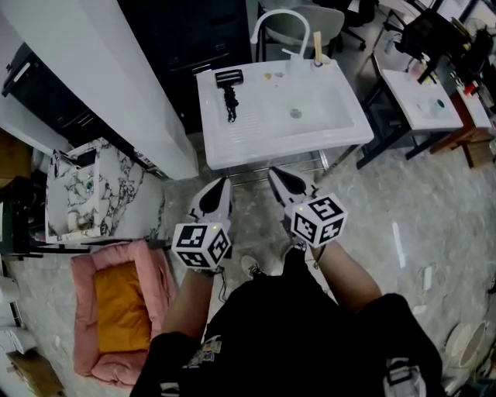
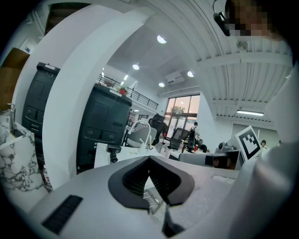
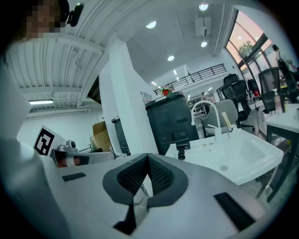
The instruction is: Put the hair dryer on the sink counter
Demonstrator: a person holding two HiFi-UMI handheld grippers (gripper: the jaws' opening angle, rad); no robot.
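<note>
The black hair dryer (image 1: 229, 89) lies flat on the left part of the white sink bench (image 1: 232, 151), left of the sunken basin (image 1: 310, 105). Its wide head is at the far side and its handle points toward the near edge. It is visible also in the left gripper view (image 2: 112, 151) and in the right gripper view (image 3: 181, 150), as a small dark shape on the bench's corner. Nothing touches it.

The left gripper (image 1: 222, 183) and the right gripper (image 1: 275, 172) are held side by side in front of the near edge of the bench, well apart from the hair dryer. The jaws of the left gripper (image 2: 149, 158) are clenched together with nothing between them. The jaws of the right gripper (image 3: 148, 156) are also clenched and hold nothing.

A white curved faucet (image 1: 279, 23) stands at the back of the basin. On the pale stone floor (image 1: 403, 217), to the person's left, lies a pink pet bed with an orange cushion (image 1: 116, 310).
</note>
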